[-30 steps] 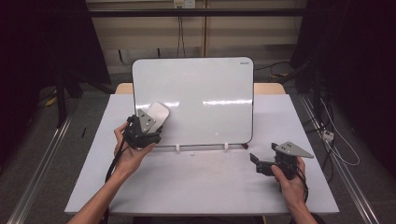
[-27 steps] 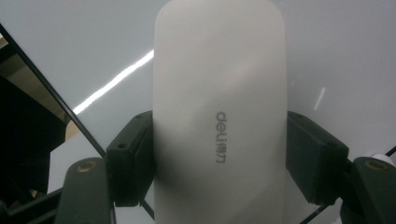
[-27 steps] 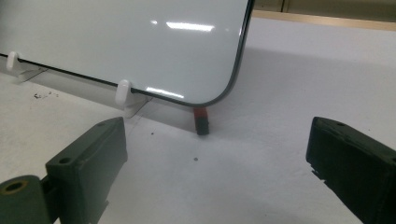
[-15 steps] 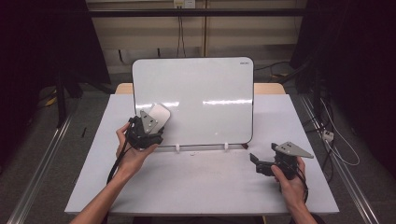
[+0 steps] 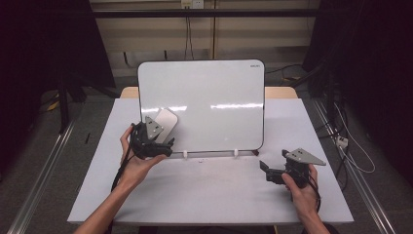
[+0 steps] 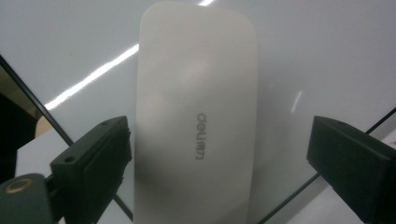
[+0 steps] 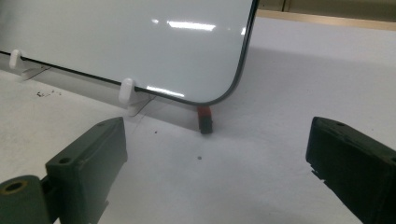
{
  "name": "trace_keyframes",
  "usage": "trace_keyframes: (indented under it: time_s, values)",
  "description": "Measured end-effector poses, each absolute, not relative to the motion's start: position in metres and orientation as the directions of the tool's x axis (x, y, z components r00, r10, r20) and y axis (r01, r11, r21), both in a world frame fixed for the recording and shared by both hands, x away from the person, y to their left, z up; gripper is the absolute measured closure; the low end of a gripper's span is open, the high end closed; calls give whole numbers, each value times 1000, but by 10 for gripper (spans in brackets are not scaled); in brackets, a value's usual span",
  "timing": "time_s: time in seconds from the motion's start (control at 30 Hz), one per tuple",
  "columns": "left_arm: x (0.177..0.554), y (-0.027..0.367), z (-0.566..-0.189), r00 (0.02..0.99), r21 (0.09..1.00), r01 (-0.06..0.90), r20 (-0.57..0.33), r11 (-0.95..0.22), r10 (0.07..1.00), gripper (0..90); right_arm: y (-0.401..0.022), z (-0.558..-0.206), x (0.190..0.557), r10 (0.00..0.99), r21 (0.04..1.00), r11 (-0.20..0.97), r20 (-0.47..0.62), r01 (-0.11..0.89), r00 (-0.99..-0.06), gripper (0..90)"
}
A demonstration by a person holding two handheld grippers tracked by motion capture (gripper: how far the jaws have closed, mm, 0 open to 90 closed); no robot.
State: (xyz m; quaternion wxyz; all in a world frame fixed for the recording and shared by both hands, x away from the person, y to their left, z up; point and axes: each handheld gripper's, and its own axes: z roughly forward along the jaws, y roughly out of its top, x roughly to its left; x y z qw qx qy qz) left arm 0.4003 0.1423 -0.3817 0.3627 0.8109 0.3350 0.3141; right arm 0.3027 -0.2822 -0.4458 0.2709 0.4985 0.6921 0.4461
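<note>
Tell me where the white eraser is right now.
In the high view the white eraser sits on the whiteboard near its lower left corner, just ahead of the left claw, whose jaws have just opened and stand off its sides.

The left gripper (image 5: 163, 146) has just been opening its jaws, and now they stand wide. The right gripper (image 5: 267, 171) is also wide open, low near the table's right edge.

Setting: a lab-style recording bay. A white table (image 5: 214, 195) is standing between metal floor rails (image 5: 44, 180); dark curtains (image 5: 44, 44) are hanging at both sides; cables (image 5: 187, 34) are running down the beige back wall and trailing across the floor.
</note>
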Motion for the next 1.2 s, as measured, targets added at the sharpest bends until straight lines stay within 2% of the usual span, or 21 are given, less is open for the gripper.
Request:
trace_keyframes:
  time_s: [0.27,0.37,0.6,1.2]
  values:
    - [397,153,-375,605,820,351,171,-452,778,47,-281,-447,304,932,885,110,67,452,-357,58]
    - [397,160,-372,628,831,412,37,-373,777,46,-281,-447,303,932,884,108,68,455,-355,58]
    - [386,169,-373,597,843,379,94,-383,797,48,-282,-446,302,932,886,108,68,452,-355,58]
    - [363,198,-403,531,840,406,103,-359,841,47,-282,-447,302,933,884,110,66,454,-353,58]
